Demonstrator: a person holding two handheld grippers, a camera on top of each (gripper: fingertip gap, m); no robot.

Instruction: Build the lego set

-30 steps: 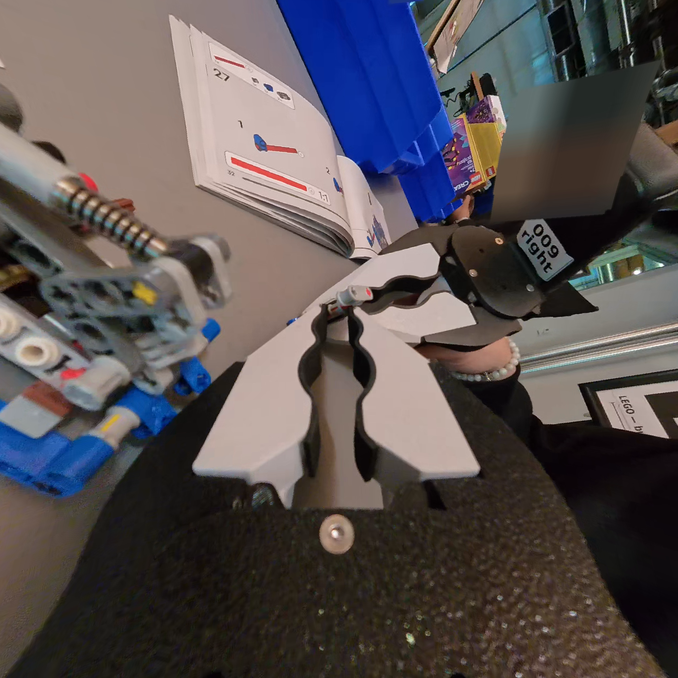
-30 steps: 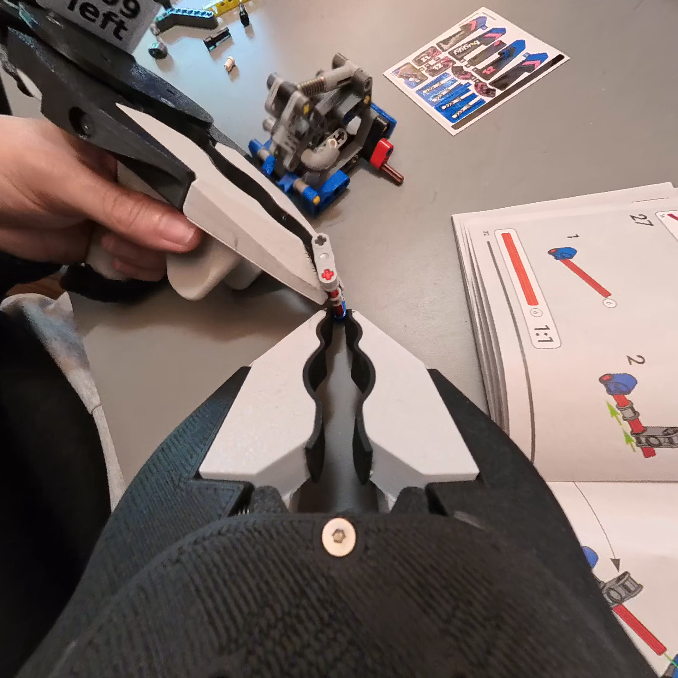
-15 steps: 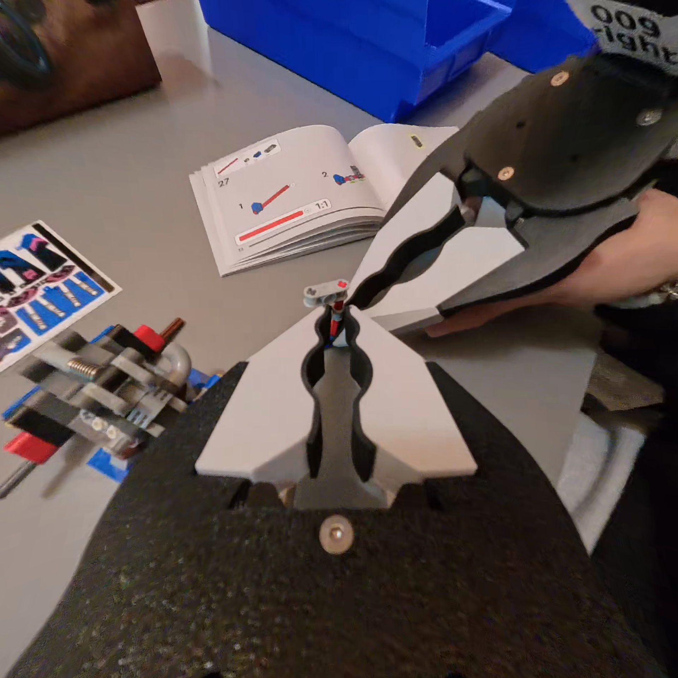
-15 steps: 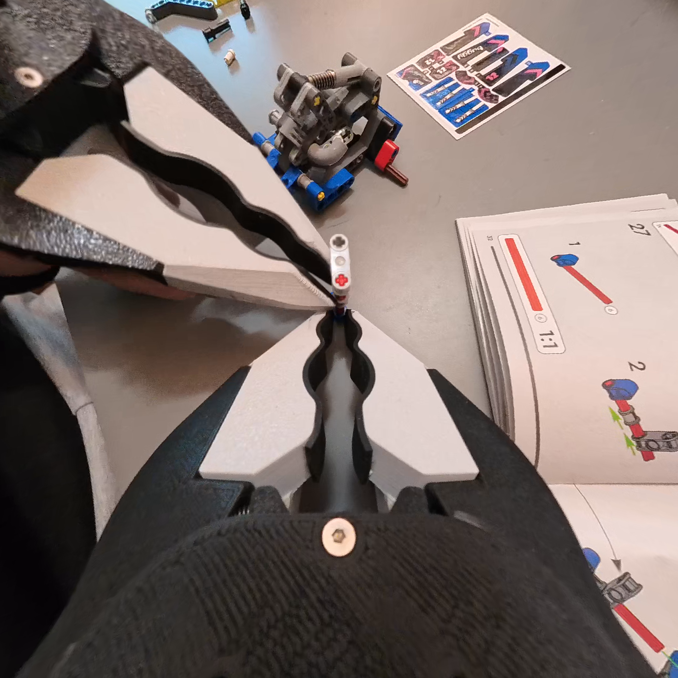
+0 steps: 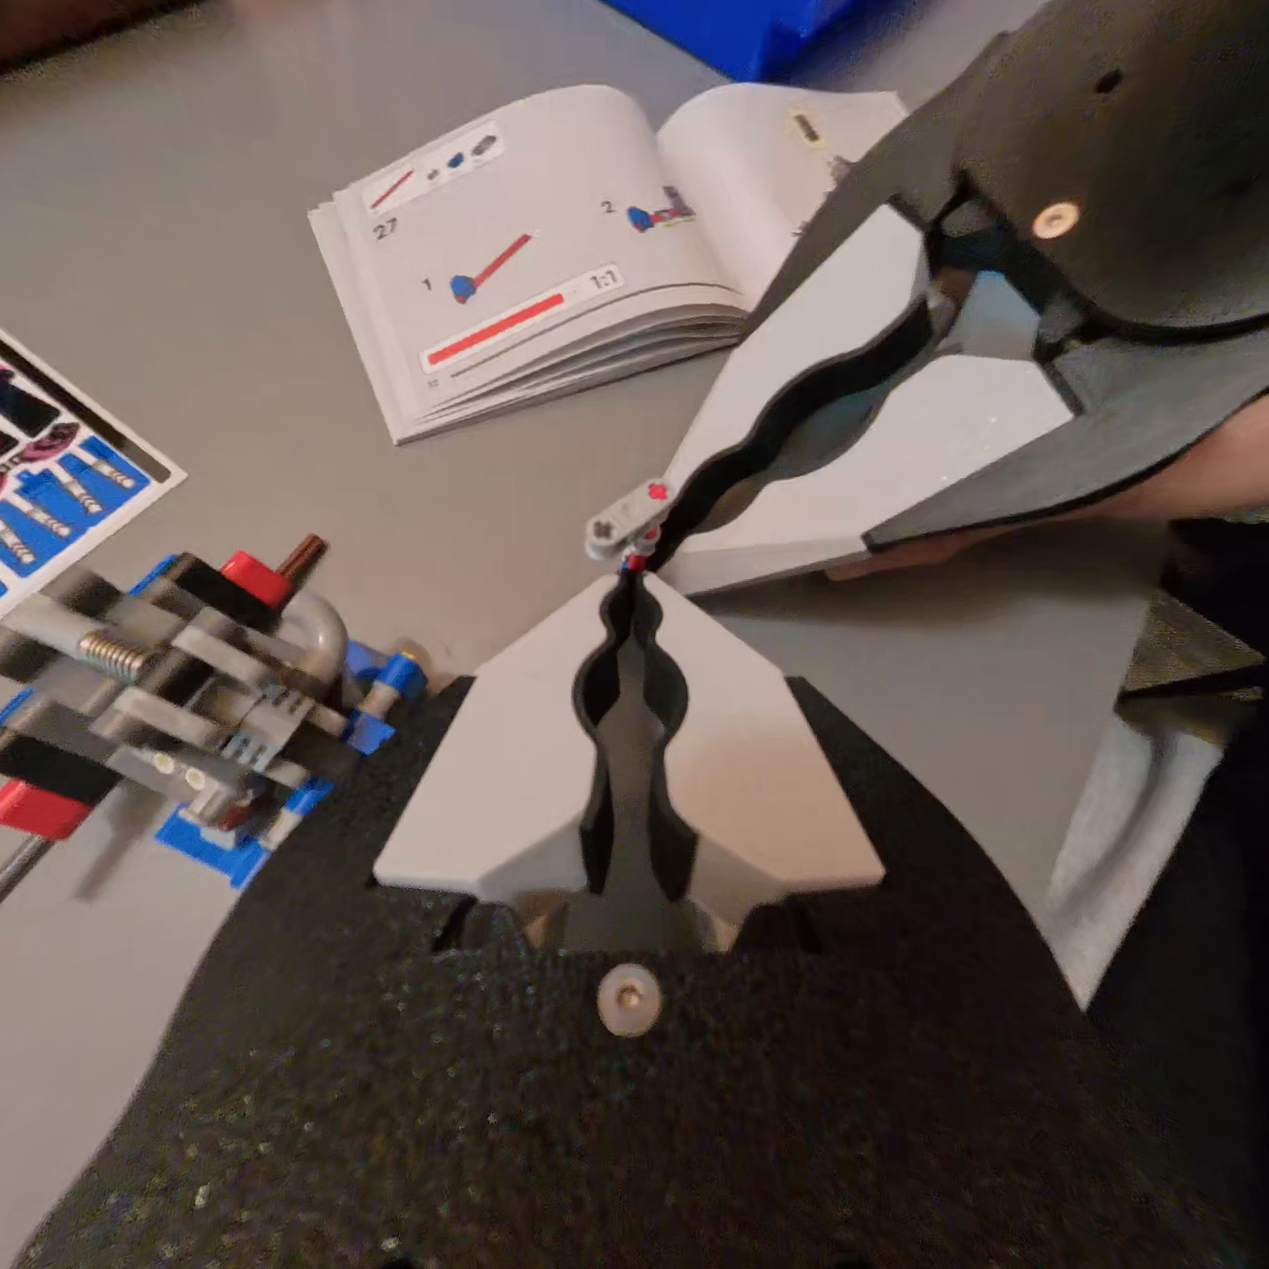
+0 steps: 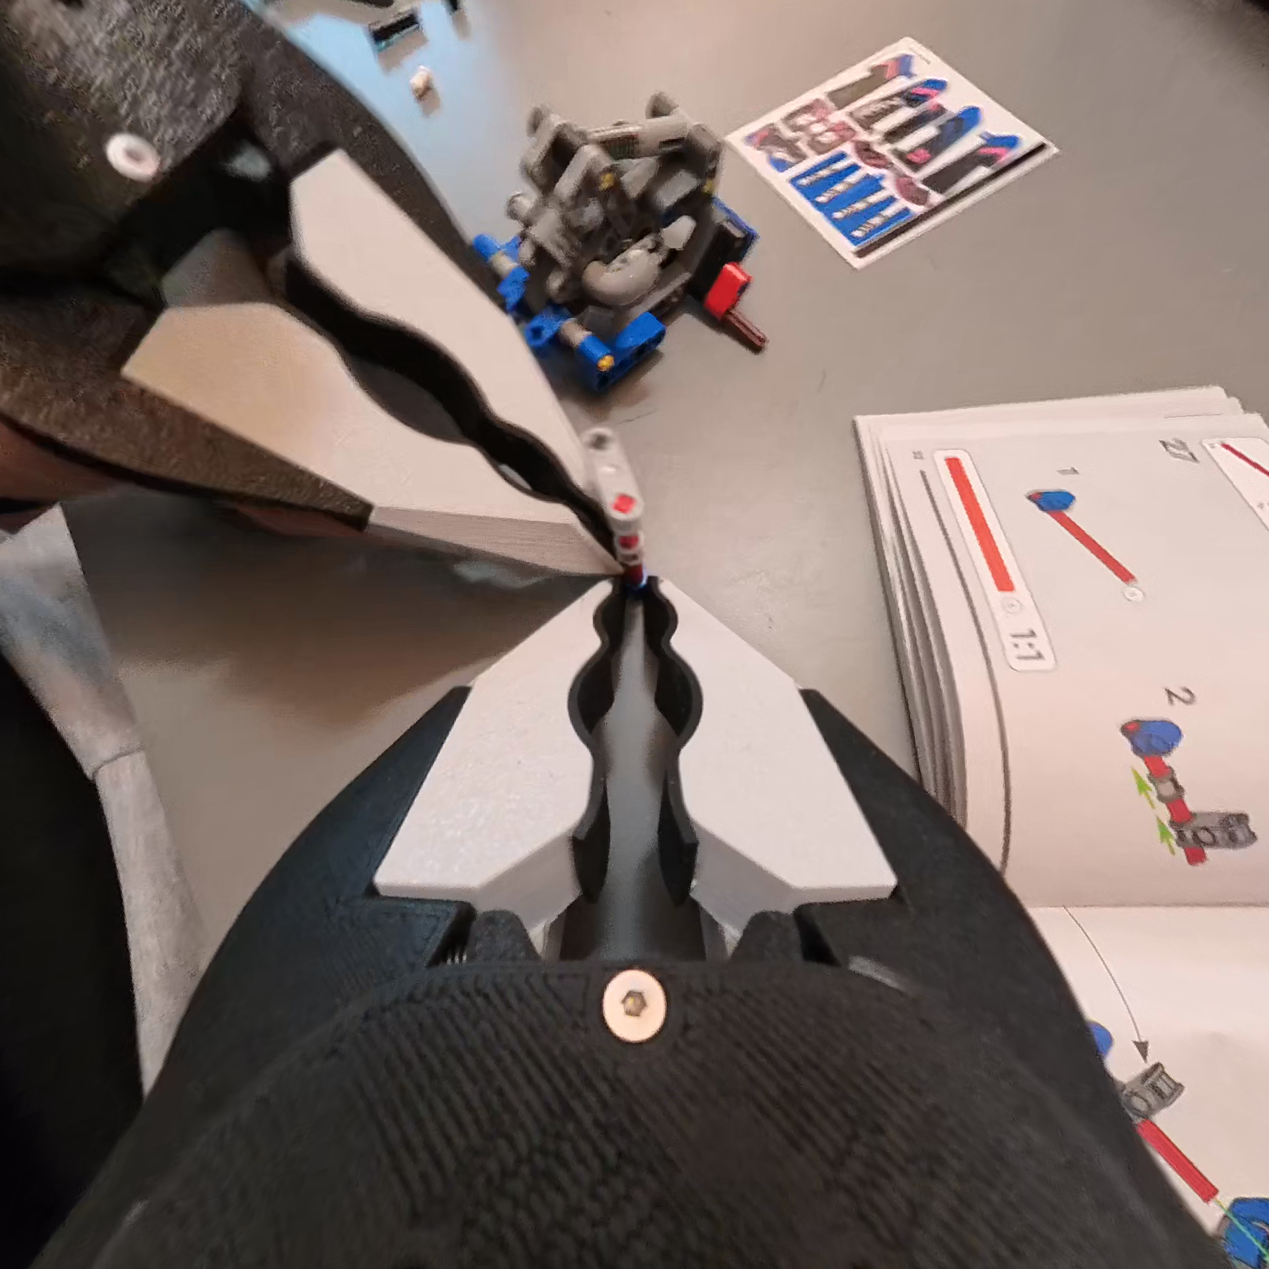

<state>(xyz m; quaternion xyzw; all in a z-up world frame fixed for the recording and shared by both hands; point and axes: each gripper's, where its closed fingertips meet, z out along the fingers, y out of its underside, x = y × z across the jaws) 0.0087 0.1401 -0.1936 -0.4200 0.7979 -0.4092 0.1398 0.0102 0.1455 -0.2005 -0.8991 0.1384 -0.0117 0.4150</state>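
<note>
Sliding the grey connector (image 6: 614, 484) down the red axle (image 6: 633, 572) looks to be the step in hand. Both tongs meet tip to tip above the grey table (image 6: 858, 329). The right gripper (image 6: 635, 587) has its jaws pinched nearly together on the low end of the axle, where a speck of blue shows. The left gripper (image 5: 628, 584) is likewise closed to a sliver; its tips sit at the axle just under the connector, though blur makes it hard to tell whether they clamp the axle or the collar of the grey piece.

To do this well, I would keep the right tongs steady as the anchor and push along the axle's line, never across it, so that the thin rod does not twist out of the grip. The cross hole should stay square to the axle.

The right wrist view shows the connector end-on at 12 o'clock from its tips, the half-built grey and blue model (image 6: 611, 233) beyond it, still at about 12 o'clock, the sticker sheet (image 6: 893, 151) at 1 o'clock, and the booklet (image 6: 1071, 618) page with the second drawing at 3 o'clock. The left wrist view has the model at 9 o'clock, much nearer, and alone shows the connector lying crosswise, plus a blue bin (image 5: 748, 27) at 12 o'clock.
</note>
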